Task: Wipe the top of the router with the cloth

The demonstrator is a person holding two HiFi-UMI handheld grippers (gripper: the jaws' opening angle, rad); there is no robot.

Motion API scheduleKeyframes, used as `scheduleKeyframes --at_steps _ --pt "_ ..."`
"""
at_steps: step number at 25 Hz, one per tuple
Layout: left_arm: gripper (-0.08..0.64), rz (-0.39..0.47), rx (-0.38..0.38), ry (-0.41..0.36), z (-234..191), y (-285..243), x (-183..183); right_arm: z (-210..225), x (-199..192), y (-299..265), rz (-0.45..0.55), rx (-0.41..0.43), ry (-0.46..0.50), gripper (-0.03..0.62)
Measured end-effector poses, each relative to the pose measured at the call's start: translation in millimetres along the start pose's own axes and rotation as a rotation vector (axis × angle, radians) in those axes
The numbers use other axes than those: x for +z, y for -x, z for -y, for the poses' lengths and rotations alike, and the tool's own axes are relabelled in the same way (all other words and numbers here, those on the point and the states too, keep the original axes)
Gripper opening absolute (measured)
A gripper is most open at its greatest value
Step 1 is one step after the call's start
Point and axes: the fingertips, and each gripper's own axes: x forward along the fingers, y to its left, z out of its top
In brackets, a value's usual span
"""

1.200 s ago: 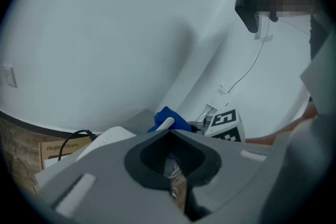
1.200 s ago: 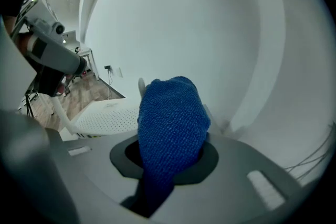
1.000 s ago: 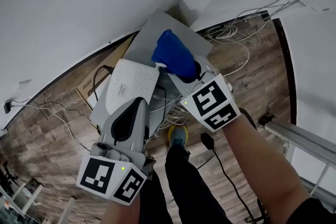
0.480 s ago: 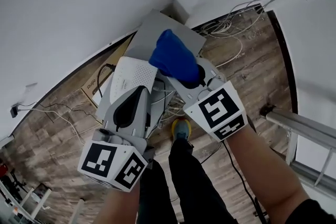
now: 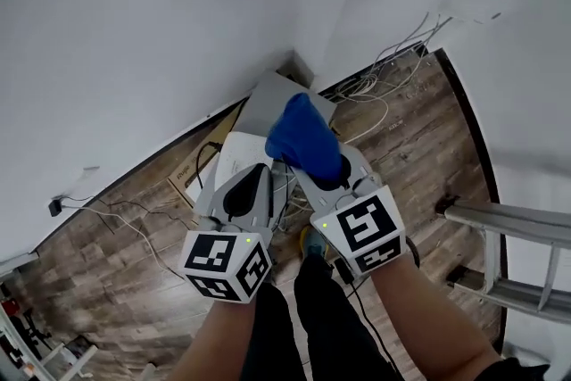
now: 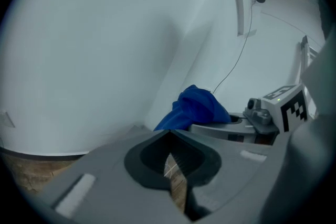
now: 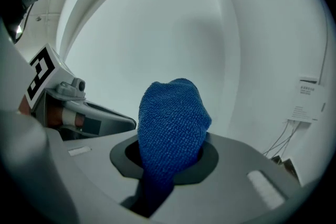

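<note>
Above the flat white plastic router (image 5: 232, 154), the right gripper (image 5: 323, 174) clamps a bunched blue terry cloth (image 5: 302, 136), while the left gripper (image 5: 257, 174) is closed and empty; hard wiping could shove the unheld router aside.

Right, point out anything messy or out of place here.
Loose white cables sprawl in a tangle on the wood floor by the wall corner; more trail beside the router. Nothing looks spilled or broken.
</note>
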Motion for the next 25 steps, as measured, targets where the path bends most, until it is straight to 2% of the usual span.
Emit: scheduleKeyframes --at_steps 6,11,14,17,21,25 --pt "0.002 -0.002 0.047 -0.022 54.7 54.9 38.6 -24.1 56.6 77.6 0.042 -0.099 -0.097 0.102" --pt "0.002 0.042 0.074 -0.007 93.8 118.3 64.4 -58.0 99.2 141.4 0.115 -0.096 -0.118 0.102" --pt "0.002 0.063 0.067 -0.055 113.6 161.1 75.3 -82.1 120.2 182.3 0.187 -0.102 -0.102 0.102" --pt "0.002 0.107 0.048 -0.127 145.3 205.2 75.3 -108.3 122.2 238.6 0.249 -0.14 -0.073 0.101" --pt "0.002 0.241 0.019 -0.219 192.4 320.5 55.4 -195.7 108.0 335.1 0.331 -0.235 -0.053 0.103" --pt "0.002 0.339 0.013 -0.246 228.5 451.5 31.3 -301.2 103.4 423.0 0.393 -0.27 -0.04 0.101"
